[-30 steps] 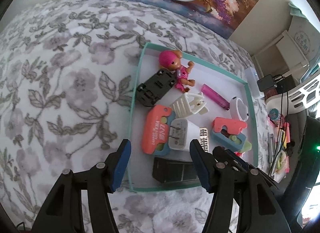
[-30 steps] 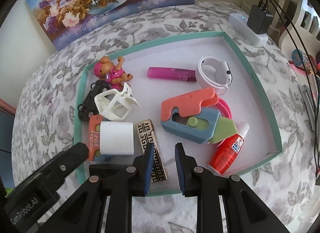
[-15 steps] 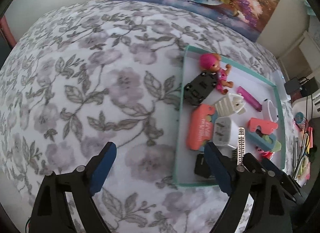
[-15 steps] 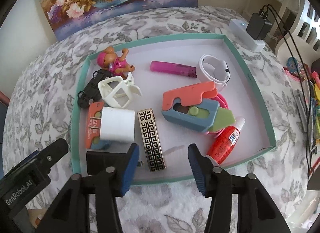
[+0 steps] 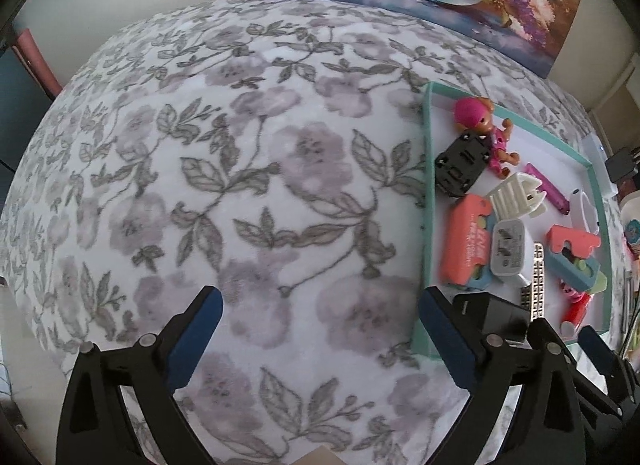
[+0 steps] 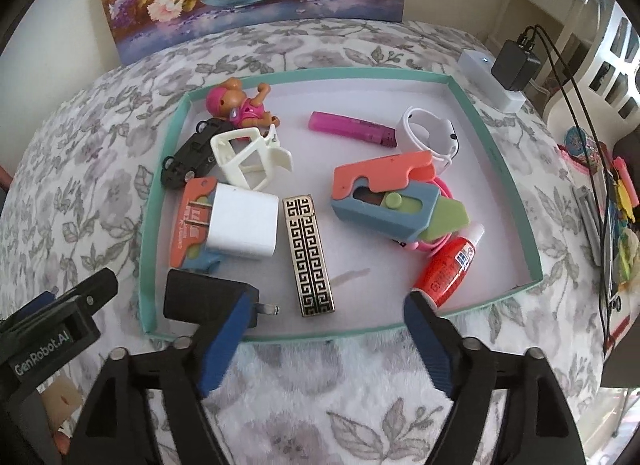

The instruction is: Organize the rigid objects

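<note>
Teal-rimmed shallow cardboard tray [image 6: 496, 169] sits on the grey floral fleece bed cover [image 5: 240, 185], holding all the task items. Both tools are empty and spread wide: right tool [image 6: 326, 329] hangs over the tray's near edge, left tool [image 5: 320, 325] over bare cover just outside the tray's left rim.

Change over the last second: right tool went from nearly pinched to fully released and backed off toward the near edge; left tool swung away from the tray, out over the cover. Nothing was lifted; the tray contents look unmoved. My read: a drop-off just finished or a new pick is being lined up, so sorting is likely still early.

Contents: black plug adapter [image 6: 204, 299] at the near-left corner, beside the right tool's left finger. Gold-and-black patterned flat bar [image 6: 308, 251] mid-near. White cube charger [image 6: 242, 225] lies on an orange-and-blue plastic block [image 6: 188, 221] by the left rim. Black toy car [image 6: 188, 157], cream plastic frame [image 6: 246, 159] and pink-haired small doll [image 6: 236, 103] crowd the far-left corner. Magenta lighter [image 6: 348, 129] and white ring-shaped band [image 6: 428, 137] sit towards the far edge. Orange, blue and green puzzle block [image 6: 392, 197] is at centre-right, red glue bottle [image 6: 448, 265] near the near-right corner.

Likely next targets: bar or adapter, closest to the right tool.
</note>
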Demonstrator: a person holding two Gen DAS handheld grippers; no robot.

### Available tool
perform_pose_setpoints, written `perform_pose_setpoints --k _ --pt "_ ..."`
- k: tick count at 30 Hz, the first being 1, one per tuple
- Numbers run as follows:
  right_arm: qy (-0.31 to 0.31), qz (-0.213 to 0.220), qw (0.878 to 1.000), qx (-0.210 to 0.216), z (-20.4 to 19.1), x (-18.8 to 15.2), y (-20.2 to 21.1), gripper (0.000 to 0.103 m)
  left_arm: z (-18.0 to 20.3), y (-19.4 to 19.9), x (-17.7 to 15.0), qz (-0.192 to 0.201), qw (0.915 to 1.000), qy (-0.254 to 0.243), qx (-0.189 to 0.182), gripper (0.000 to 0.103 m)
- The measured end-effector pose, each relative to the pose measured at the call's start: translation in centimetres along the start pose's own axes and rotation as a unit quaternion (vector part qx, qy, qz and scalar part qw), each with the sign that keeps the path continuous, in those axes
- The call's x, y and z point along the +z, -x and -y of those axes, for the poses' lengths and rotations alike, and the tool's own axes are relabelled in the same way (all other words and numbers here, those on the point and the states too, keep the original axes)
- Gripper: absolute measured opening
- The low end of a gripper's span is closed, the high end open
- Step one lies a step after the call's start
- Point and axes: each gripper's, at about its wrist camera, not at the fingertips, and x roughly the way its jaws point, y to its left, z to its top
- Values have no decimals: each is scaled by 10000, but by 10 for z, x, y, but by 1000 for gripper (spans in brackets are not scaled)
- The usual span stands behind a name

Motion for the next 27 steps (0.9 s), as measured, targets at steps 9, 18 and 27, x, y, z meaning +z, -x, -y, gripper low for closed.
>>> perform_pose_setpoints --k 9,18,27 --pt "89 58 9999 -1 -4 -9 6 103 -2 5 -6 47 9999 -145 54 100" --pt "4 147 9999 -53 -3 -11 13 103 -4 12 -8 91 9997 -204 40 100" --pt "-48 110 9999 -7 -2 -10 11 103 1 10 -8 4 9995 -308 -17 100"
